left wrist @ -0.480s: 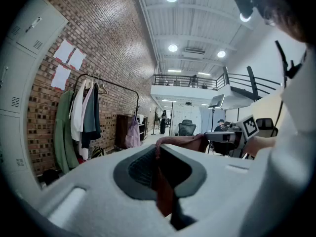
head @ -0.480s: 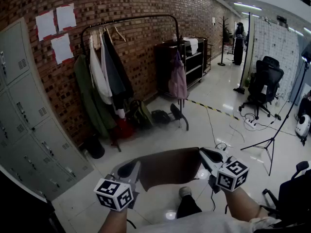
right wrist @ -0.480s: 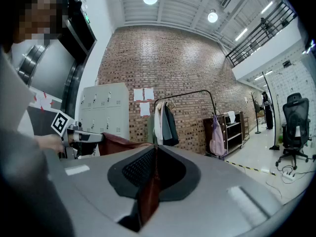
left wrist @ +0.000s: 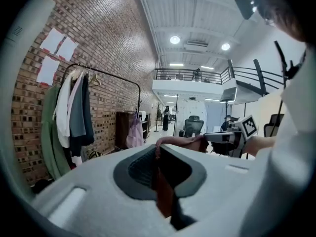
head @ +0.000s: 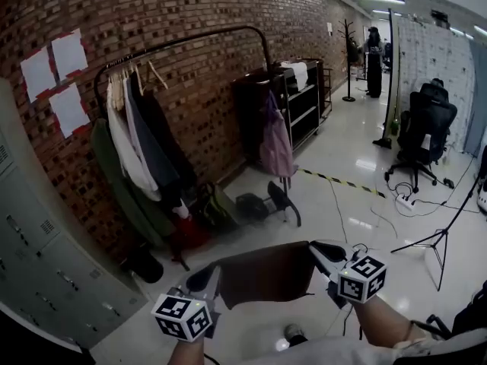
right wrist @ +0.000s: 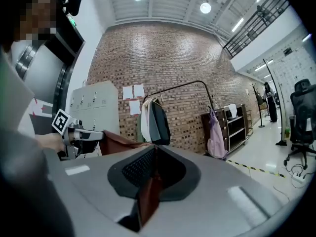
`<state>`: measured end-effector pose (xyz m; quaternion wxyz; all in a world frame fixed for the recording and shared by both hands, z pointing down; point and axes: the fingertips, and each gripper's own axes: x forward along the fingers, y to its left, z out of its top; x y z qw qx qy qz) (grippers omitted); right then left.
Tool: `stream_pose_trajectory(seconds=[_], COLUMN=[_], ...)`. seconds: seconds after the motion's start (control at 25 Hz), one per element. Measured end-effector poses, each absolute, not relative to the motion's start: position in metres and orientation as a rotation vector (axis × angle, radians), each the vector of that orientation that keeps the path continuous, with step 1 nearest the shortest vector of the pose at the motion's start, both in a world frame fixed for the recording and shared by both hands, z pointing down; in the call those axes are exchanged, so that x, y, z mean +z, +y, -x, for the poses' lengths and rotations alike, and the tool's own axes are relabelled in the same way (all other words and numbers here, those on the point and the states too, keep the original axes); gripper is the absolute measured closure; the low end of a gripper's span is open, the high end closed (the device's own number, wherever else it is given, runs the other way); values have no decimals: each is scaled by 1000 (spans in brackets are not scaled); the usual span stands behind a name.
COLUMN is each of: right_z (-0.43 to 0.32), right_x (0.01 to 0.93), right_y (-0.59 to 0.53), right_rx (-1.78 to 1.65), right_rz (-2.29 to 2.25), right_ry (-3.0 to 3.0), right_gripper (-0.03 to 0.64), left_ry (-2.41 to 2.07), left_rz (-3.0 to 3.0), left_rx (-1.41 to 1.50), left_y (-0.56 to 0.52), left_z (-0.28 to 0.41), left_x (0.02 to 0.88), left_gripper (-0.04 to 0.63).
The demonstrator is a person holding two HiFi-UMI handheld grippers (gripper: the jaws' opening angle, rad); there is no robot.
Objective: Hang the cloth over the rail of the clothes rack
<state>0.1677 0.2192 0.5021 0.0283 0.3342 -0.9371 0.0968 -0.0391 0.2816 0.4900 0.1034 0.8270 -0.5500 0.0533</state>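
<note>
Both left gripper and right gripper, cloth between, nearer clothes rack

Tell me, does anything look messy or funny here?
Nothing is broken or spilled. The clothes rack looks lopsided: its coats bunch at the left end, with bags heaped on the floor beneath. The brown cloth isn't hung yet.

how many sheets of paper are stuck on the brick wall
3 sheets: left sheet, right sheet, lower sheet beneath them, all left of the clothes rack. None seems hidden.
</note>
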Motion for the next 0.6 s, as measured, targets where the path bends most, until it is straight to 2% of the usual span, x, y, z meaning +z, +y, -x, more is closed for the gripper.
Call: stream_pose_trajectory(seconds=[0.28,0.6], right_z=[-169,-162], right_x=[484,464], right_y=[37,-55], right_rx=[216,60], right_rz=[-1009,-1007], right_ry=[-2879,-2867], right_gripper=[600,600], left_ry=[-1647,-1721], left_rz=[-2442,-2445], left_rx=[174,198], left_y=[97,12], left_z=[32,44], left_x=[478,456], left_gripper=[580,580])
